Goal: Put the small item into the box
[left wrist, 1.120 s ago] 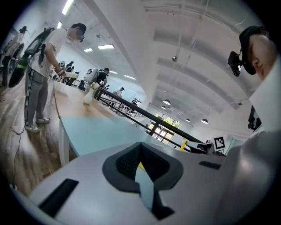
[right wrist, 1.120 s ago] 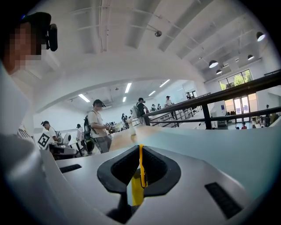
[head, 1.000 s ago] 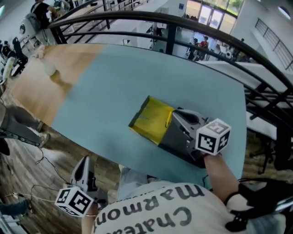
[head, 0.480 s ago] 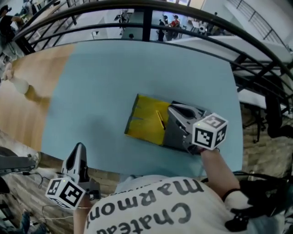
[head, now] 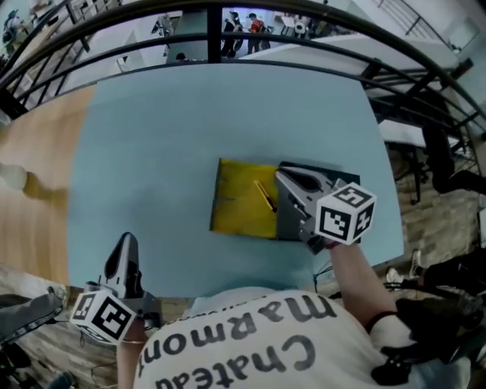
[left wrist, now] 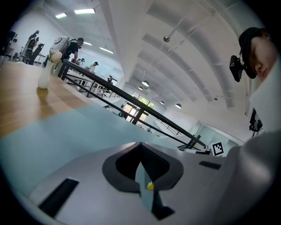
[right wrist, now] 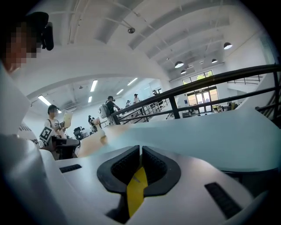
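A flat yellow box (head: 239, 199) lies on the light blue table (head: 152, 152). A thin dark stick-like item (head: 265, 196) rests on its right part. My right gripper (head: 282, 176) lies low over the box's right end and points left. Its jaws are shut, and in the right gripper view (right wrist: 140, 163) yellow shows through the slit between them. My left gripper (head: 126, 245) hangs at the table's near edge, well left of the box, shut with nothing held; it is seen shut in the left gripper view (left wrist: 140, 163) too.
A wooden tabletop (head: 30, 175) joins the blue table on the left. Black railings (head: 228, 23) run behind the far edge. The person's white shirt (head: 250, 346) fills the bottom of the head view. Chairs and cables lie on the floor at the right (head: 448, 175).
The head camera has swung, so the table and box look turned in view. The right gripper stays over the box's right end, and the left gripper stays by the near edge.
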A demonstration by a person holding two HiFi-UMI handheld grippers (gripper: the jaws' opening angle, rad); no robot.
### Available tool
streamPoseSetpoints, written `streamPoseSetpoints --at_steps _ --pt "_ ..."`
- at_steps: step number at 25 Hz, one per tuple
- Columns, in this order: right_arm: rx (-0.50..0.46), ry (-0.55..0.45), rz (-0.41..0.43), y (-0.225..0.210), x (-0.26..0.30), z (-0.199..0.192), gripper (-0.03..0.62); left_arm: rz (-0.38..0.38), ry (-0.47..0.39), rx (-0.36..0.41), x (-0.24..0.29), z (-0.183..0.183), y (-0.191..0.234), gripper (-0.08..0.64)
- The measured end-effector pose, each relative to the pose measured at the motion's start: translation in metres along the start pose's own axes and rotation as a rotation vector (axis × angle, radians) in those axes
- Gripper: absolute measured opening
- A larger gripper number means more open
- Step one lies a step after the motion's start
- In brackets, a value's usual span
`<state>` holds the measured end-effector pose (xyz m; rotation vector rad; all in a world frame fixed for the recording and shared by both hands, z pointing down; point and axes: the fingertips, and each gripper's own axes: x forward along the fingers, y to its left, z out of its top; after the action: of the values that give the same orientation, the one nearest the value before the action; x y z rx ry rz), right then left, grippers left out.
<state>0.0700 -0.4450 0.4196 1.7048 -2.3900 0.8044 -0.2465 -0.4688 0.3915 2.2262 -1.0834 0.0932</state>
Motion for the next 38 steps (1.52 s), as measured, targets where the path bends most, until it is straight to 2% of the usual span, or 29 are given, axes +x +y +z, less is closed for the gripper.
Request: streamPoseSetpoints --at_steps 10,14,19,24,31,38 --pt "0.067 -0.045 -0.116 0.0 -0.007 -0.006 0.046 -0.108 0.061 0.031 0.027 0.014 0.013 0.003" --pt "0.102 -0.062 -0.147 -0.003 -0.006 -0.014 0.046 -0.115 0.075 0.028 0.031 0.011 0.024 0.003" --pt "0.093 0.001 -0.175 -0.005 -0.005 -0.032 0.046 -0.111 0.091 0.009 0.028 0.003 0.026 0.002" --pt "0.12 0.022 -0.131 -0.008 -0.006 -0.04 0.046 -0.083 0.064 0.062 0.016 0.006 0.011 0.003" --pt "0.184 0.085 0.028 -0.002 -0.015 -0.056 0.048 0.044 -0.065 0.027 -0.031 -0.008 -0.017 0.003" --pt "0.097 0.159 0.106 0.0 -0.05 -0.062 0.048 0.1 -0.134 0.005 -0.063 -0.042 -0.073 0.002"
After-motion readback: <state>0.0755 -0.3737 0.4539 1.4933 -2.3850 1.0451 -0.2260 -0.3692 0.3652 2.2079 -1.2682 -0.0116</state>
